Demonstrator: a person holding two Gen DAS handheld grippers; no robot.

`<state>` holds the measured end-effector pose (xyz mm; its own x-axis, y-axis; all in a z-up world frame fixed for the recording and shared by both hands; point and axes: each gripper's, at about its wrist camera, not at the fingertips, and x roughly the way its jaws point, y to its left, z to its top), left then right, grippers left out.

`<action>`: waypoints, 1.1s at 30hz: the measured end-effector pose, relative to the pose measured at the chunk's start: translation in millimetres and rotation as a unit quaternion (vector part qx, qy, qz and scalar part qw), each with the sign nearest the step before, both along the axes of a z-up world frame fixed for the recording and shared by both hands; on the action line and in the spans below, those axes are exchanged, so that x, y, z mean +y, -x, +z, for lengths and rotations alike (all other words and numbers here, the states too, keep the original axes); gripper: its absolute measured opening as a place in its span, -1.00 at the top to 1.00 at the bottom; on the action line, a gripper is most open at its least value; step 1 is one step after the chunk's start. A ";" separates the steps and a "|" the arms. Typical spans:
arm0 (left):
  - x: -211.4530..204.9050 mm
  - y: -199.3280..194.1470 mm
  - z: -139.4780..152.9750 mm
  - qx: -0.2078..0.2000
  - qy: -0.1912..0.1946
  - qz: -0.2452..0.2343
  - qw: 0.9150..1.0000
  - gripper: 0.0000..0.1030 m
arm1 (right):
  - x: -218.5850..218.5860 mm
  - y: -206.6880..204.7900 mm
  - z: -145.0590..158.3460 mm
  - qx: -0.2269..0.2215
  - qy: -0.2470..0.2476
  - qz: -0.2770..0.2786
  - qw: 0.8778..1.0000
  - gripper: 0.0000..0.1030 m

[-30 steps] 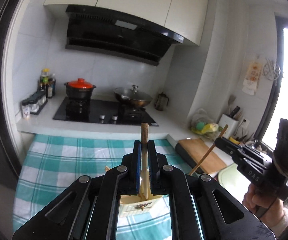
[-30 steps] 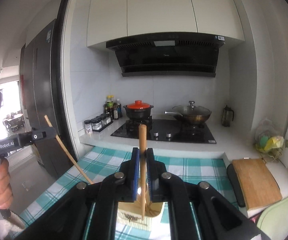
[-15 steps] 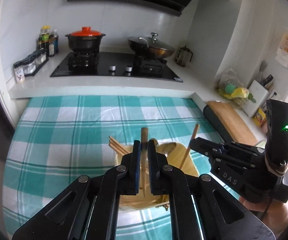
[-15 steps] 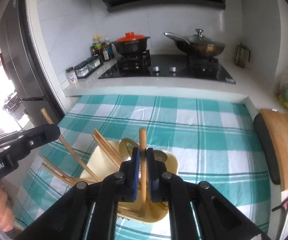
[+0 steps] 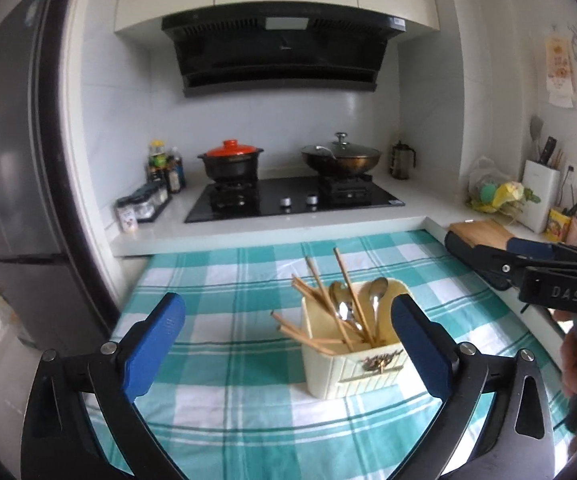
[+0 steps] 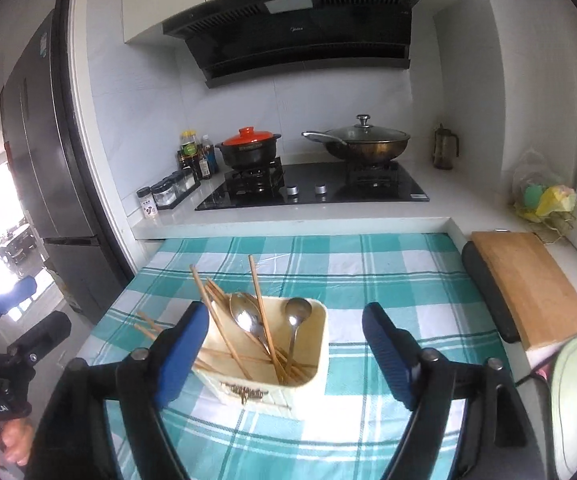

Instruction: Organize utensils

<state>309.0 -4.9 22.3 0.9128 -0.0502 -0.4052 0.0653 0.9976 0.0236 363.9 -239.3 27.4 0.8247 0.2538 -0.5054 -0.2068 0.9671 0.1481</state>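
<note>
Both the left hand-held gripper (image 5: 284, 336) and right hand-held gripper (image 6: 284, 344) hover spread wide, the cream utensil holder (image 5: 352, 368) of chopsticks (image 5: 320, 300) and spoons (image 5: 376, 292) at twelve o'clock.

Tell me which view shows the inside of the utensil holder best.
The right wrist view: it looks down into the utensil holder, showing spoons and chopsticks to the bottom. The left wrist view sees mostly its front wall.

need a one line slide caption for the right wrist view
Open right gripper above a cream utensil holder holding chopsticks and spoons on a teal checked tablecloth.
</note>
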 end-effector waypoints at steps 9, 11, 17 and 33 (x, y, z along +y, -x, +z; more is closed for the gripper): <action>5.0 76.5 -33.9 0.033 -0.050 0.065 0.996 -0.99 | 5.3 108.4 -19.7 -0.014 0.037 -0.033 0.999 -0.71; 11.9 88.5 -35.3 0.033 -0.029 0.064 0.997 -0.99 | 9.2 119.7 -20.9 -0.017 0.038 -0.035 0.999 -0.71; 20.6 108.2 -35.4 0.052 -0.013 0.059 0.997 -0.99 | 21.9 153.8 -23.4 -0.019 0.045 -0.016 0.999 -0.71; 20.8 129.2 -14.2 0.037 -0.008 0.062 0.997 -0.99 | 32.1 177.5 -6.5 -0.046 0.056 -0.008 0.997 -0.71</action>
<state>179.8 15.9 8.1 0.8790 0.0679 -0.4720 -0.0561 0.9977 0.0390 186.4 -207.3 20.9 0.8724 0.1869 -0.4517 -0.1992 0.9797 0.0207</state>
